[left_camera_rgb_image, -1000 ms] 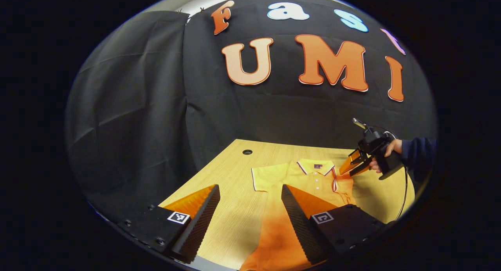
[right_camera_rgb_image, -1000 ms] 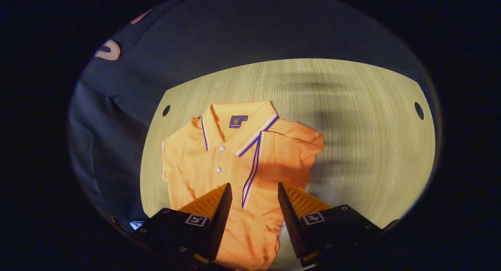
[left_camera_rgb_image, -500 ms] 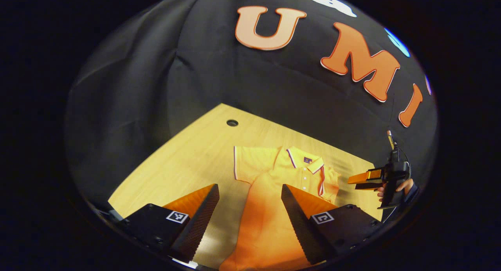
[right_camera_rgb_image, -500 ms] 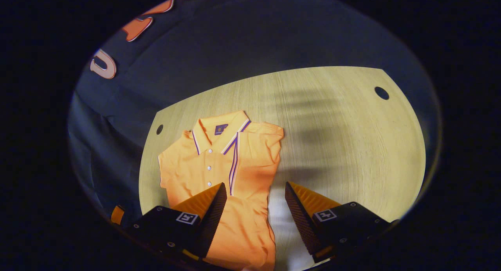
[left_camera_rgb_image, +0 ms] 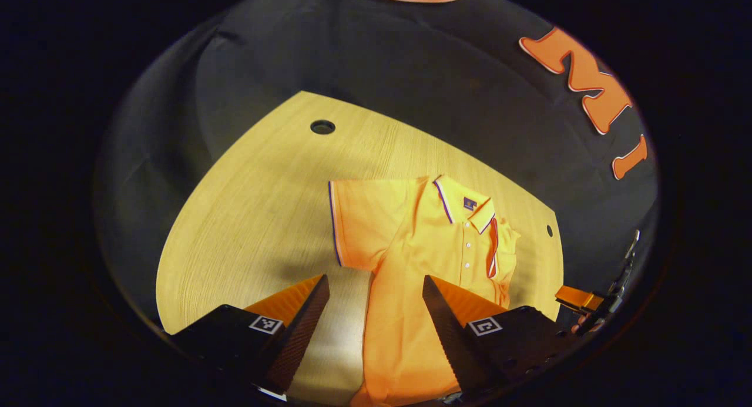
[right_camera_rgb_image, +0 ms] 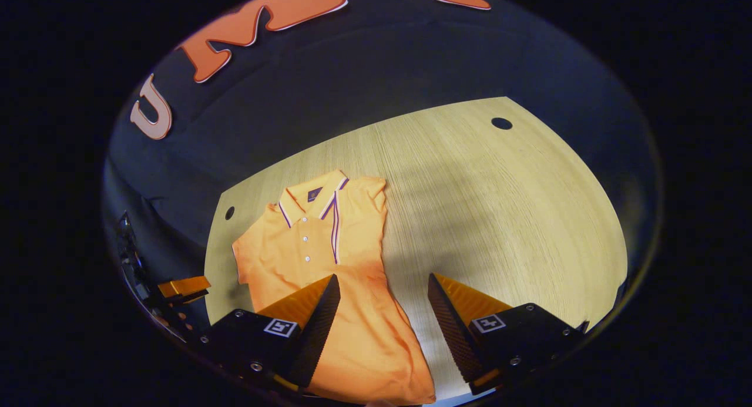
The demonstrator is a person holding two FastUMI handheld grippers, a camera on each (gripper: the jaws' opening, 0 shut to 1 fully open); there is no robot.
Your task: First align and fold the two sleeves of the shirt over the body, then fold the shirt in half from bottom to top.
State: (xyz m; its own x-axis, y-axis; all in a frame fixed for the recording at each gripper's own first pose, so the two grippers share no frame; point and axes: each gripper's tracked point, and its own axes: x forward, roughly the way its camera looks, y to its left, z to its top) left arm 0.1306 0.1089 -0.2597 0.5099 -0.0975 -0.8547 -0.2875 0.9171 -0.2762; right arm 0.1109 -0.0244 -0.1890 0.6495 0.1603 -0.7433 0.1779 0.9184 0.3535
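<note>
Orange shirt (left_camera_rgb_image: 423,260) flat on wooden surface (left_camera_rgb_image: 247,207); one sleeve (right_camera_rgb_image: 358,219) folded over body, other sleeve (left_camera_rgb_image: 364,219) spread out; left tool (left_camera_rgb_image: 373,313) and right tool (right_camera_rgb_image: 382,313) above, both spread, pinching nothing.

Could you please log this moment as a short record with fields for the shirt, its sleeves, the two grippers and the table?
shirt: orange polo shirt lying flat, collar toward the booth wall
right sleeve: folded over the body
left sleeve: spread out flat on the table
bottom fold: not yet done
left gripper: open, above the shirt's lower part, holding nothing
right gripper: open, over the shirt's lower edge, holding nothing
table: light wooden table with round holes near its corners
</note>
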